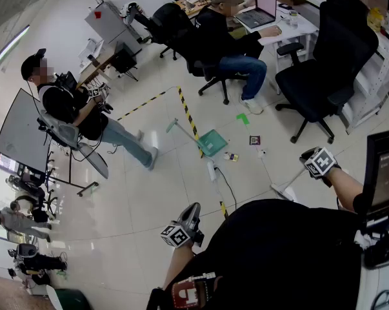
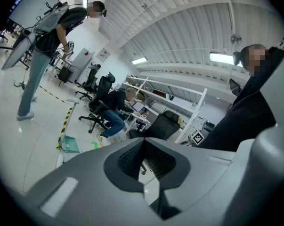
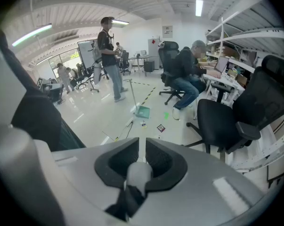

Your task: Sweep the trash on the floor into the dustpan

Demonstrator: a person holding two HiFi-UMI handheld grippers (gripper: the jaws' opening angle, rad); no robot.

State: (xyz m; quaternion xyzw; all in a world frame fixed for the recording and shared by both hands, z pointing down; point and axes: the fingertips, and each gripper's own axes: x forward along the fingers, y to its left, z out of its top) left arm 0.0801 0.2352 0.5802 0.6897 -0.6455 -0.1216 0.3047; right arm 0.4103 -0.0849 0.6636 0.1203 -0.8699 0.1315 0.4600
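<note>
The broom handle (image 3: 139,174) is clamped in the right gripper's (image 3: 142,147) fingers; the left gripper's (image 2: 144,147) fingers are closed on nothing. The green dustpan (image 1: 212,142) is seen well ahead on the floor, with trash (image 1: 255,140) scattered just beside it. Short, low strokes toward its mouth are called for.

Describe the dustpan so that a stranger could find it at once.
Find the yellow-and-black tape line on the white floor. The dustpan sits on it, beside small scraps of trash. It alone is a teal tray with a long thin handle.

Bright even ceiling striplights (image 3: 198,6), glare on glossy floor (image 1: 149,192), fisheye distortion, dark corners
</note>
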